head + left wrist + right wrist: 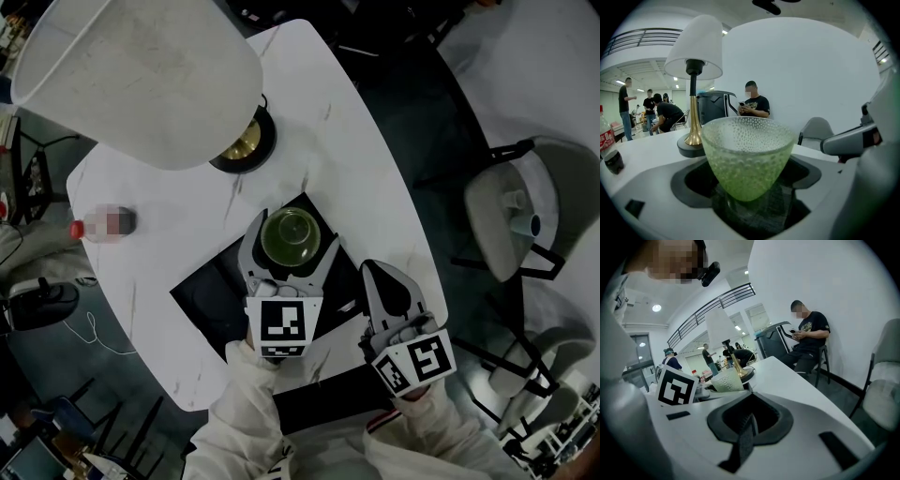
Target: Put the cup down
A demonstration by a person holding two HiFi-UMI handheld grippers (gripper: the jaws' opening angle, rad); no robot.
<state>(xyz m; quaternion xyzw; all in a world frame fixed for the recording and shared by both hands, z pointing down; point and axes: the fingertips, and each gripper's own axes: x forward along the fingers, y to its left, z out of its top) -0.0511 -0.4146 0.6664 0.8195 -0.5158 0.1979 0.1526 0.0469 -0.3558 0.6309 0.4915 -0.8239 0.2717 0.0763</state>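
Note:
A green, dimpled glass cup [291, 236] stands upright on a black mat [214, 283] on the white marble table [366, 169]. My left gripper [292, 232] is open, one jaw on each side of the cup. In the left gripper view the cup [747, 154] fills the middle with a narrow gap to each jaw, and its base rests on the mat. My right gripper [377, 274] is shut and empty, just right of the mat near the table's front edge. From there the cup [726, 379] shows at the left, beyond the left gripper's marker cube.
A table lamp with a big white shade [141, 75] and a dark round base [242, 141] stands behind the cup. A red-capped bottle [103, 223] lies at the table's left. Grey chairs [506, 216] stand to the right. People [752, 101] sit and stand in the background.

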